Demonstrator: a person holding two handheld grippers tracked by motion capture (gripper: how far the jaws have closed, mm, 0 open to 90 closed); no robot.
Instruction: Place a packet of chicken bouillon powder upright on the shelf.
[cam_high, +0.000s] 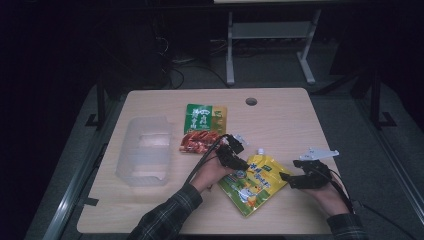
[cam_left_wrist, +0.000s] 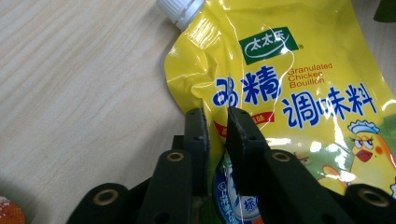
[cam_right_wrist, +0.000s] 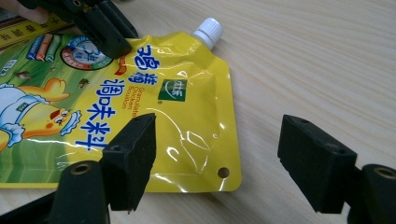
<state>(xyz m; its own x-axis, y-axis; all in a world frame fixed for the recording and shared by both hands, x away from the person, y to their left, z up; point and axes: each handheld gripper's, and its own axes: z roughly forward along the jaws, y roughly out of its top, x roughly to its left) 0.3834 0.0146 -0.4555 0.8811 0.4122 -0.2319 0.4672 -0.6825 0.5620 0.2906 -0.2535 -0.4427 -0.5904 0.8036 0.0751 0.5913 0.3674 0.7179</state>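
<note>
We're over a pale wood-grain table (cam_high: 280, 125) in a dark room, a round cable hole (cam_high: 251, 101) near its far edge and the grey legs of another desk (cam_high: 270, 47) behind on a grey floor. Toward the near edge, right of centre, lies the yellow spouted pouch (cam_high: 252, 182), white screw cap (cam_right_wrist: 208, 31) pointing to the far edge. Its print reads "Granulated Chicken Bouillon" beside big blue Chinese characters and a green logo patch, with a cartoon chicken in a chef's hat lower down. The left gripper (cam_left_wrist: 216, 122) has its jaws drawn narrow, pinching the pouch's left edge; the film looks caught between the pads, though the contact itself is partly hidden. The right gripper (cam_right_wrist: 217, 161) hangs with jaws wide apart over the pouch's right corner by the punched hole, one pad above the film, the other above bare wood, gripping nothing. Farther in sit a green and yellow packet (cam_high: 204, 117) and a red packet (cam_high: 198, 141), lettering too small to read. A clear plastic box (cam_high: 145, 150) stands toward the left edge.
</note>
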